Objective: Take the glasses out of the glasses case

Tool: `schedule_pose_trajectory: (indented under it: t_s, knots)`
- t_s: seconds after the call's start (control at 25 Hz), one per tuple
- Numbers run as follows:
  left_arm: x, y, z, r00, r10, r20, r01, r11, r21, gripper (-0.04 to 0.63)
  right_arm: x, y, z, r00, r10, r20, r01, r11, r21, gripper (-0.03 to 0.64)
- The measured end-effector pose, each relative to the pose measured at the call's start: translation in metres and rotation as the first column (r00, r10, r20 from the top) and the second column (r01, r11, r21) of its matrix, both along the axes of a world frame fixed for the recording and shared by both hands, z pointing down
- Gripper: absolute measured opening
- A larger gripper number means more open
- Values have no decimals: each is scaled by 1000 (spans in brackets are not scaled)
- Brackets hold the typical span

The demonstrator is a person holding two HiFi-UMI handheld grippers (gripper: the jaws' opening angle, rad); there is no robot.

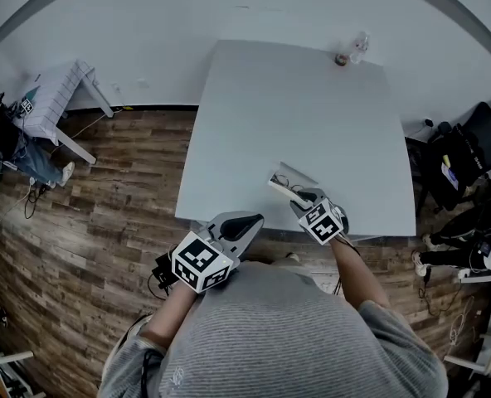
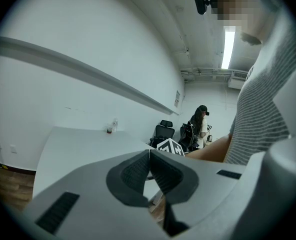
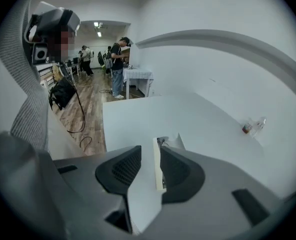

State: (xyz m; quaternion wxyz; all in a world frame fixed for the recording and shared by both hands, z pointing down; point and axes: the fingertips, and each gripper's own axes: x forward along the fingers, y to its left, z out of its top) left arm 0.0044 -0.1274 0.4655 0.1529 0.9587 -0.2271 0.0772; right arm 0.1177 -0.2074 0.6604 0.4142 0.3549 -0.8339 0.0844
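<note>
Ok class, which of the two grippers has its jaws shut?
The left gripper: its jaws meet, holding nothing. The right gripper has its jaws apart, with an edge of the glasses case between them.

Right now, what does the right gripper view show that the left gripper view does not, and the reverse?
Only the right gripper view: the open glasses case, its white lid standing between the parted jaws of the right gripper. Only the left gripper view: the left gripper with jaws closed together on nothing, the other gripper's marker cube, and an office chair. Both: the white table, the bottle at its far edge, and the person's striped shirt.
</note>
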Motion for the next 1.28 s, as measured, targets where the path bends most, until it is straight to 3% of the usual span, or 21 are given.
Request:
schedule_pose_trajectory:
  t_s: [0.8,1.28]
  knots:
    - [-20,0,6,996,-86,18,87,996,-16,13,17,-34,86,958,-78,-274,58,995,-79,124]
    - [-24,-3,14,994,-103,37,104,994,-45,13,17,-42,106,943,-100,-317,65,991,-119,123]
